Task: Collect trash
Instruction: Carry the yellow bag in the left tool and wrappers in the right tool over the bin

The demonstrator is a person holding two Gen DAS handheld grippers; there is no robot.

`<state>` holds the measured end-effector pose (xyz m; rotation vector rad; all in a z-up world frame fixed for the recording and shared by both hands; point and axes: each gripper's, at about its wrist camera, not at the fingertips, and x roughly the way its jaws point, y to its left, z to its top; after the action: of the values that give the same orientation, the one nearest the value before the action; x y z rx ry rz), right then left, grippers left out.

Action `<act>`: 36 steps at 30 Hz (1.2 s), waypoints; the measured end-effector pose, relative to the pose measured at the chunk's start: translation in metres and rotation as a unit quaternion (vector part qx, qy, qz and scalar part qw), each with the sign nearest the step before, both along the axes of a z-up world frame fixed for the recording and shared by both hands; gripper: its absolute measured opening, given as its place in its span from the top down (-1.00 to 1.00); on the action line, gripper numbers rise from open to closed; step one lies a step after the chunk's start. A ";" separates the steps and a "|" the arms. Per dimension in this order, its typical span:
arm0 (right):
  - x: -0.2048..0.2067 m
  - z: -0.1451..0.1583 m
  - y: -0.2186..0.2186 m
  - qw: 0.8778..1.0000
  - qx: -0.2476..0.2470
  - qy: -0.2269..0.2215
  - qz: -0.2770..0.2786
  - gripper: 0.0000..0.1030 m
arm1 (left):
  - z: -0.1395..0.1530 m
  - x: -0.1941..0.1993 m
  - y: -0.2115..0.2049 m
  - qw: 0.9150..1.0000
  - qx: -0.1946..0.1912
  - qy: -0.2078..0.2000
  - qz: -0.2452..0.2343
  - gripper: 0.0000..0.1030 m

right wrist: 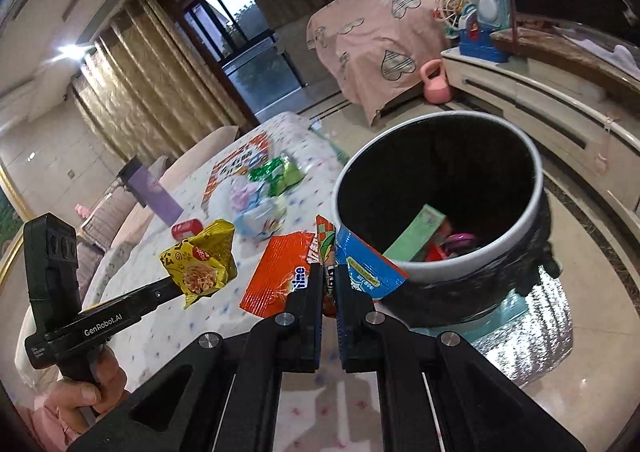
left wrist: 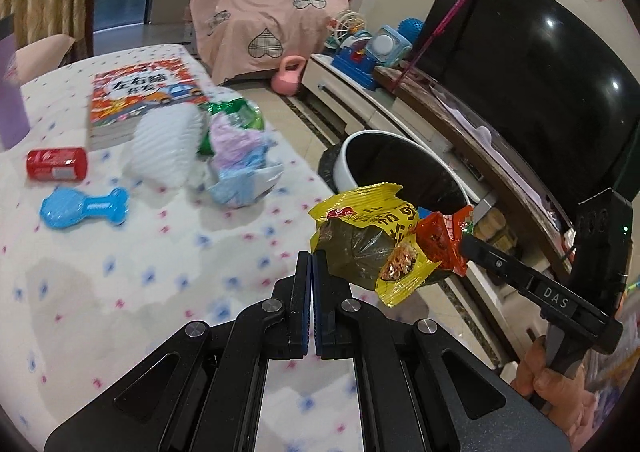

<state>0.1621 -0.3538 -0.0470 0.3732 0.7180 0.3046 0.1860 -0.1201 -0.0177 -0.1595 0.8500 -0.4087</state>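
Left gripper [left wrist: 311, 258]: its jaws were pressed together, and the yellow snack wrapper [left wrist: 368, 240] sat right at its tip. From the right wrist view the same wrapper [right wrist: 202, 262] was clearly pinched at the end of that tool, held up off the table.

Right gripper [right wrist: 329, 272]: narrow, clamped on a bunch of wrappers, an orange packet [right wrist: 276, 276] on one side and a blue packet [right wrist: 366, 272] on the other, with a striped one between the fingers.

Trash bin [right wrist: 532, 180]: white rim, black liner, standing on the floor just beside the table. It already held a green packet [right wrist: 416, 236] and some red and pink scraps at the bottom.

Position of the load: the right gripper's bundle hung right at the near rim of the bin, not yet over the opening; the yellow wrapper was further back, above the table edge.

Done so far: judging by the bin's contents, some rubbish had gone in, and both tools carried more.

Still left on the table [left wrist: 120, 272]: a green wrapper [left wrist: 236, 114], a crumpled pale blue and pink packet [left wrist: 240, 168], a white foam sleeve [left wrist: 168, 144] and a red can [left wrist: 56, 164].

Probably not trash: the picture book [left wrist: 140, 96] and the blue bone-shaped toy [left wrist: 84, 208].

Overall progress: roughly midway, by the look of it.
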 end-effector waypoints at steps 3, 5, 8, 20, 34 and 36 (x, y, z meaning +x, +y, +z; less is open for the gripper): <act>0.001 0.001 -0.011 1.000 -0.001 -0.003 -0.008 0.90 | 0.002 0.007 -0.011 1.000 0.004 0.000 -0.007 0.99; 0.003 0.001 -0.019 1.000 -0.001 -0.005 -0.015 0.90 | 0.002 0.011 -0.019 1.000 0.007 -0.001 -0.011 0.99; 0.007 0.004 -0.027 1.000 -0.003 -0.007 -0.023 0.89 | 0.004 0.019 -0.032 1.000 0.014 -0.004 -0.018 0.99; 0.034 0.008 -0.056 0.999 -0.022 -0.007 -0.042 0.89 | 0.005 0.054 -0.083 0.998 0.040 -0.003 -0.040 0.99; 0.060 -0.003 -0.072 0.998 -0.042 0.013 -0.051 0.87 | -0.007 0.080 -0.114 0.997 0.059 0.011 -0.057 0.99; 0.062 -0.004 -0.073 0.997 -0.046 0.015 -0.053 0.81 | -0.008 0.081 -0.116 0.997 0.056 0.014 -0.059 0.99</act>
<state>0.2246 -0.4270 -0.0511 0.3273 0.7372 0.1661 0.2674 -0.2358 -0.0259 -0.0117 0.9103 -0.4684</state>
